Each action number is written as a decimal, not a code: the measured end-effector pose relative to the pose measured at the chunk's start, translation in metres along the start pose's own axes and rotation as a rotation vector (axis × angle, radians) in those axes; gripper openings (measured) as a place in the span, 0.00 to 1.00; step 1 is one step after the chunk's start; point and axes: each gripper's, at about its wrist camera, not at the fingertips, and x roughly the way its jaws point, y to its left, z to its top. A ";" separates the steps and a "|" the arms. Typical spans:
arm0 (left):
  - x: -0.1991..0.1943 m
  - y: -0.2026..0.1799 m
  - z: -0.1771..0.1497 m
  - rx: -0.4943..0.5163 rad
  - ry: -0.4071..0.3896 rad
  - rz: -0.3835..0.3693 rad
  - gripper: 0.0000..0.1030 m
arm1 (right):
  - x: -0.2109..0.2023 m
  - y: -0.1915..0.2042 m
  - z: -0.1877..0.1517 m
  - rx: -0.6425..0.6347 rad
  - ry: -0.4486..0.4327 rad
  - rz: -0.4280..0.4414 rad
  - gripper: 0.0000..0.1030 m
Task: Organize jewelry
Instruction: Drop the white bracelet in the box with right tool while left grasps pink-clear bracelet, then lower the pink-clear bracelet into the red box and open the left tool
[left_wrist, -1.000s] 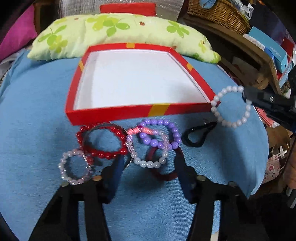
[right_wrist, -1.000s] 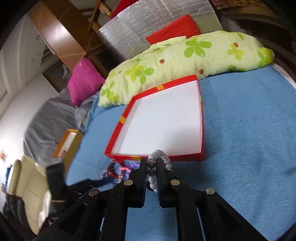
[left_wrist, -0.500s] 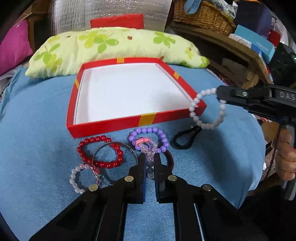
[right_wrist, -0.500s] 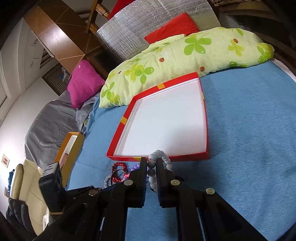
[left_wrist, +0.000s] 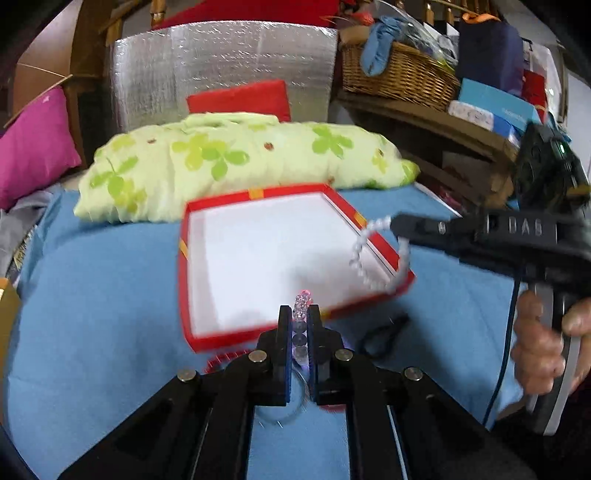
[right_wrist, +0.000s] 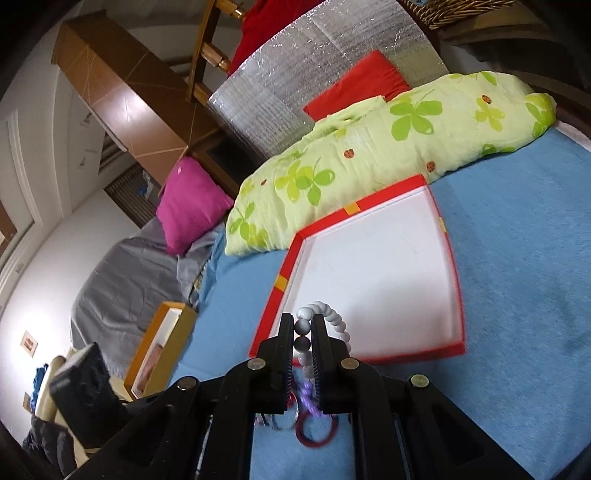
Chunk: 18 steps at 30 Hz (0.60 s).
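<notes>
The left gripper (left_wrist: 299, 321) pinches a clear pink bead bracelet (left_wrist: 302, 306) just in front of the red box's (left_wrist: 221, 334) near wall. The right gripper (right_wrist: 303, 332) clamps a white bead bracelet (right_wrist: 328, 317), which hangs over the box's right corner.

a blue cloth (left_wrist: 92, 295) covers the surface, with a green flowered pillow (left_wrist: 236, 162) at its far edge. behind stand a silver foil panel (left_wrist: 221, 70), a red cushion (left_wrist: 240, 99), a pink cushion (right_wrist: 192, 206), a wicker basket (left_wrist: 399, 74) and white walls (right_wrist: 44, 236).
</notes>
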 end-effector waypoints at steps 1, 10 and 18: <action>0.004 0.004 0.005 -0.010 -0.002 0.008 0.08 | 0.005 0.000 0.002 0.006 -0.001 0.000 0.10; 0.063 0.044 0.025 -0.064 0.077 0.081 0.08 | 0.054 -0.007 0.003 0.059 0.050 -0.024 0.10; 0.077 0.032 0.013 0.036 0.123 0.205 0.08 | 0.071 -0.026 0.004 0.100 0.072 -0.098 0.11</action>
